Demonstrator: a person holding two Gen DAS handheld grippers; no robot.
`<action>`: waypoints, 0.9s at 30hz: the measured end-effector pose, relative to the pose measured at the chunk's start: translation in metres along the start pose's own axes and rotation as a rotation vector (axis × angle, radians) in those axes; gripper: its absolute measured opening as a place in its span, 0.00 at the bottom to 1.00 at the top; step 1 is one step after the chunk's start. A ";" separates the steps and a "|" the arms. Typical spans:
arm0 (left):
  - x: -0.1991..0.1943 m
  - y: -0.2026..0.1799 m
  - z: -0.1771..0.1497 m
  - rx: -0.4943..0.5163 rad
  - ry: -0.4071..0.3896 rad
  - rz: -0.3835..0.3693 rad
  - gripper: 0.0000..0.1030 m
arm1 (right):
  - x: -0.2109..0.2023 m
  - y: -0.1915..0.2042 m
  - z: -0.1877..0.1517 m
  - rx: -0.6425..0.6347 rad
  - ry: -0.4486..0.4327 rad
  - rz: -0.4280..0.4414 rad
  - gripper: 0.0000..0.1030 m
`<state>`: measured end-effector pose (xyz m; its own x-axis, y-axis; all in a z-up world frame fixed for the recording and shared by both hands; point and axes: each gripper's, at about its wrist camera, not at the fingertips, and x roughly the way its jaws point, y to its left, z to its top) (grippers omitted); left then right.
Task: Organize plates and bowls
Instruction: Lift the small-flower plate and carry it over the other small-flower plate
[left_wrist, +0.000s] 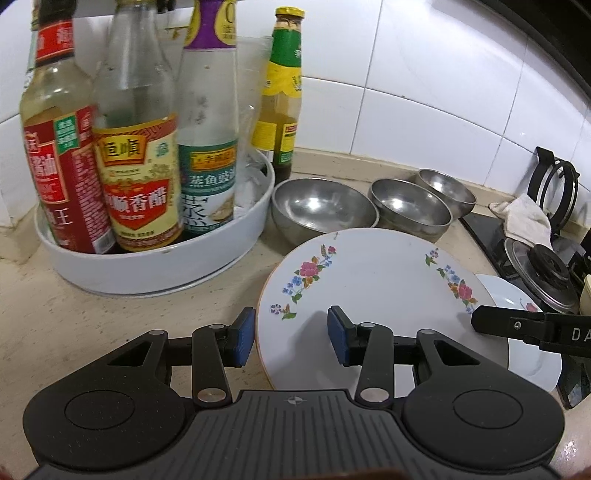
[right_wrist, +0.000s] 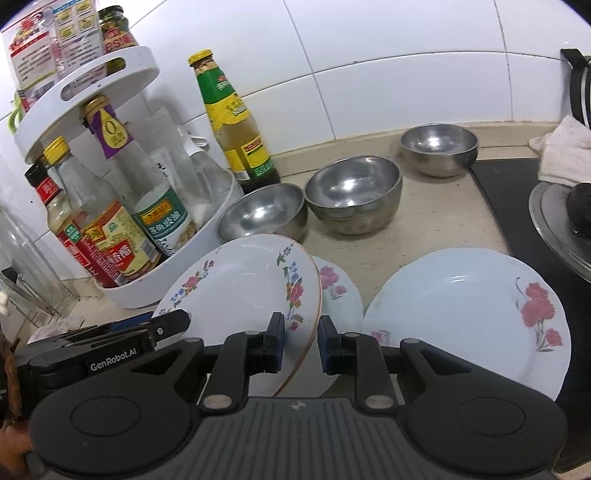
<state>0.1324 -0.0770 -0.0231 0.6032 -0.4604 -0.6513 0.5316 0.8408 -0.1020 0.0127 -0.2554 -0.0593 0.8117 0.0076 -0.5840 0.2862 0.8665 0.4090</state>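
Observation:
A white floral plate (left_wrist: 369, 291) (right_wrist: 243, 291) is tilted up off the counter. My left gripper (left_wrist: 291, 339) is open, its jaws astride the plate's left rim. My right gripper (right_wrist: 301, 347) has its jaws either side of the plate's right rim, still a little apart. A second floral plate (right_wrist: 338, 286) lies under it, and a pale blue plate with red flowers (right_wrist: 469, 314) (left_wrist: 517, 325) lies to the right. Three steel bowls (right_wrist: 264, 216) (right_wrist: 354, 194) (right_wrist: 439, 147) stand in a row behind; they also show in the left wrist view (left_wrist: 323, 206) (left_wrist: 410, 206) (left_wrist: 445, 188).
A white two-tier turntable rack (left_wrist: 155, 266) (right_wrist: 221, 210) full of sauce bottles stands at the left. A green-labelled bottle (right_wrist: 232, 122) stands beside it. A black stove (right_wrist: 517, 206) with a pot lid (right_wrist: 561, 229) and a cloth (right_wrist: 561, 155) is at the right.

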 end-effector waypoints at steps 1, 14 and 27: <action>0.001 -0.001 0.000 0.002 0.001 -0.001 0.48 | 0.000 -0.001 0.000 0.001 0.000 -0.002 0.19; 0.014 -0.010 0.002 0.019 0.011 -0.010 0.48 | 0.007 -0.014 0.004 0.028 0.004 -0.022 0.19; 0.027 -0.014 0.002 0.028 0.035 -0.014 0.48 | 0.016 -0.015 0.005 0.028 0.021 -0.047 0.19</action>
<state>0.1425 -0.1015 -0.0377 0.5747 -0.4612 -0.6760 0.5564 0.8260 -0.0905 0.0242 -0.2707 -0.0709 0.7863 -0.0220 -0.6174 0.3382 0.8517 0.4003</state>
